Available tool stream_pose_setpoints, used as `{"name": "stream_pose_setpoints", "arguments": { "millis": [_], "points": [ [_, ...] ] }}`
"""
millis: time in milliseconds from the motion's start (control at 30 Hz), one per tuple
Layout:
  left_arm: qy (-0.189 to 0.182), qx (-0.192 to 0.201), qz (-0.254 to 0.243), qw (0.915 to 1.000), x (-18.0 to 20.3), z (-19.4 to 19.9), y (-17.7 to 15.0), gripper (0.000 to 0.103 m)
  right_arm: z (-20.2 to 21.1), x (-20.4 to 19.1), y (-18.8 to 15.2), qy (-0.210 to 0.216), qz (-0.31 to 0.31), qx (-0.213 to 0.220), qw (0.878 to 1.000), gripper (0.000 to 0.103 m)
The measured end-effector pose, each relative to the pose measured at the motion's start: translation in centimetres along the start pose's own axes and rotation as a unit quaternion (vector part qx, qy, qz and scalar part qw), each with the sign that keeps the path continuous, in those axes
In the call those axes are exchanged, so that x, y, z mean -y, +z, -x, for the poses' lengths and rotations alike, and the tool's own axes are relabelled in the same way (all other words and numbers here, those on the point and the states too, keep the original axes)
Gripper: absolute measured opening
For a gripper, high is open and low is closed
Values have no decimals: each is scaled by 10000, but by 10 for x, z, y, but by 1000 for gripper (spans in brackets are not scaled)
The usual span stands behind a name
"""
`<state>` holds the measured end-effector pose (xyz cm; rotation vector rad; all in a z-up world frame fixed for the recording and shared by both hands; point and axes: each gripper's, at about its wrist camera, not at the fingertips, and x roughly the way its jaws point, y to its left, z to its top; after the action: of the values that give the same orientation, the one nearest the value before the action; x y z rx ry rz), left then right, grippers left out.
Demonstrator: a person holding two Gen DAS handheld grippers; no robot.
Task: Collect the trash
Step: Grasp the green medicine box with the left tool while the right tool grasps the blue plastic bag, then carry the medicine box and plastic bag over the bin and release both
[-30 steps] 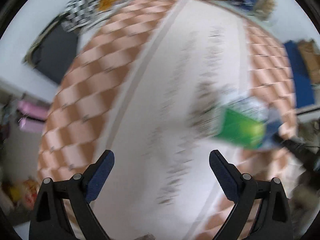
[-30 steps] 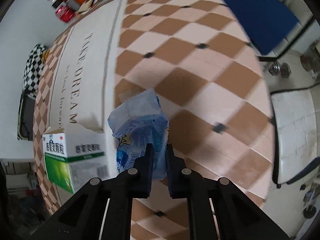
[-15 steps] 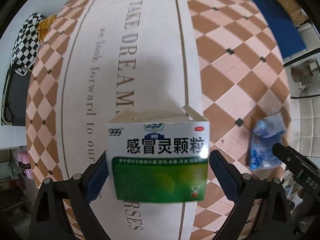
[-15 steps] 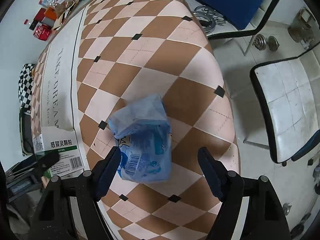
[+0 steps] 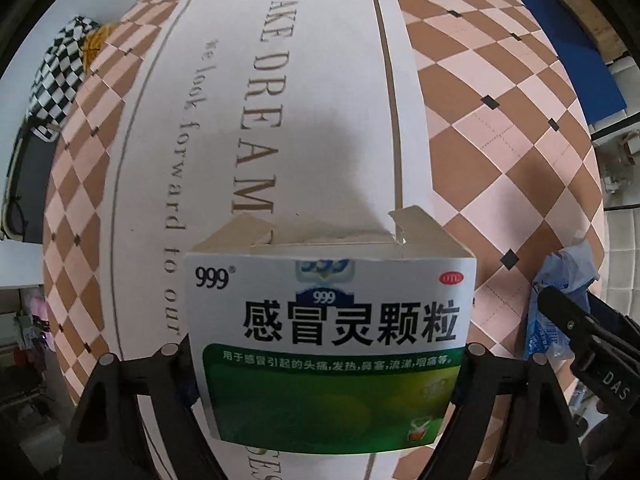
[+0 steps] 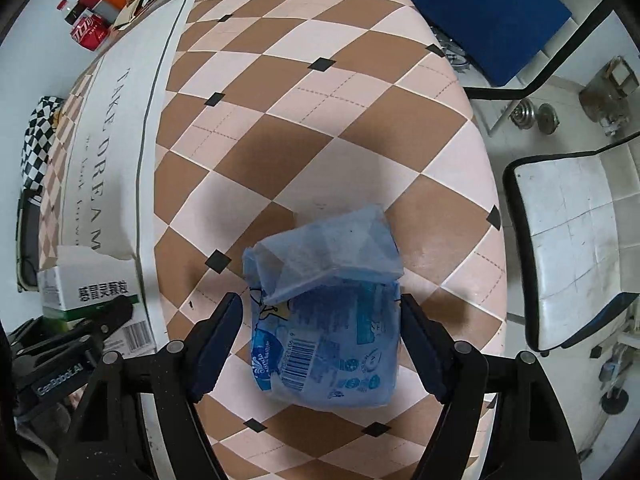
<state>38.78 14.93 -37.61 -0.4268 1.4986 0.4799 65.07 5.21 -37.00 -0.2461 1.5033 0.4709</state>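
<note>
A white and green medicine box (image 5: pixel 332 344) with torn top flaps stands on the tablecloth, filling the space between the fingers of my left gripper (image 5: pixel 326 372), which touch its two sides. The box also shows at the left of the right wrist view (image 6: pixel 92 292). A crumpled blue plastic tissue wrapper (image 6: pixel 326 320) lies on the checkered cloth between the open fingers of my right gripper (image 6: pixel 320 344), apart from both pads. The wrapper shows at the right edge of the left wrist view (image 5: pixel 560 308).
The table (image 6: pixel 320 112) has a brown and pink checkered cloth with a white lettered band. A red can and packets (image 6: pixel 104 12) stand at the far end. A white-seated chair (image 6: pixel 576 248) and a blue chair (image 6: pixel 480 12) stand right of the table edge. A checkered bag (image 5: pixel 60 72) lies far left.
My right gripper let go of the blue wrapper, opened wide and now straddles it. My left gripper moved onto the medicine box and closed in against its sides.
</note>
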Motion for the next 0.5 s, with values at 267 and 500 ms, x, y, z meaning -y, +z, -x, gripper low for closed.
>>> {"name": "stream_pose_setpoints", "arguments": {
  "millis": [267,500],
  "points": [
    [31,368,21,9993,-4,22,-17,84,6,1,-5,-15,173,146,9997,36],
    [109,665,15,9977,-3,56,-43,84,23,1,-23,186,198,287,9992,31]
  ]
}}
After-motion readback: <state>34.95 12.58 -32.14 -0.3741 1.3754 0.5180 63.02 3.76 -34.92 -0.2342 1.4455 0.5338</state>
